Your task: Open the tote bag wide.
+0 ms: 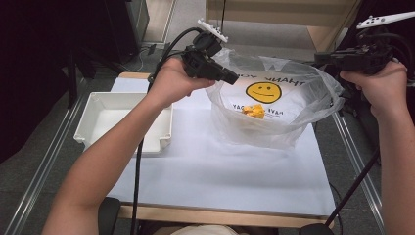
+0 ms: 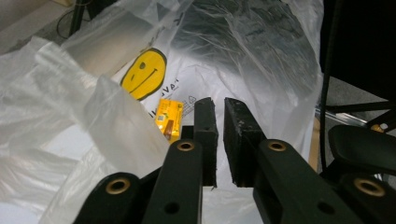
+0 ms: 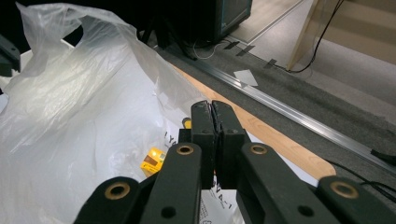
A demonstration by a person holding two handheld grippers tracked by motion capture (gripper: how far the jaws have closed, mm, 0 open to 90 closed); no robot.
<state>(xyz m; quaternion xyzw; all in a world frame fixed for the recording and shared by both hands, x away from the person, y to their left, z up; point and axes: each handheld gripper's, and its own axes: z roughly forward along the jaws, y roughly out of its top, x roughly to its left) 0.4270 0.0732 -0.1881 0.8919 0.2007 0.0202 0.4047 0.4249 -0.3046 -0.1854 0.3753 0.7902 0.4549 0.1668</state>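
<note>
Clear plastic bag [image 1: 274, 105] hangs open above the white table [image 1: 220, 171], stretched between left gripper [image 1: 230, 77] at its left rim and right gripper [image 1: 320, 58] at its right rim. Bag is thin, crinkled, printed with a yellow smiley [image 1: 263, 91], and has a small yellow packet [image 1: 253, 111] at the bottom. Right jaws are pressed together on the rim film; left jaws are nearly closed with a thin gap, apparently pinching the rim, white tray [image 1: 98, 125] off left.

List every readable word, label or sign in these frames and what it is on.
"THANK YOU", seen mirrored: plastic bag, above the smiley face.
"HAVE ... DAY", mirrored, middle hidden: same bag, below the face.
Print on the yellow packet inside the bag: too small to read.
White tray: no text.
</note>
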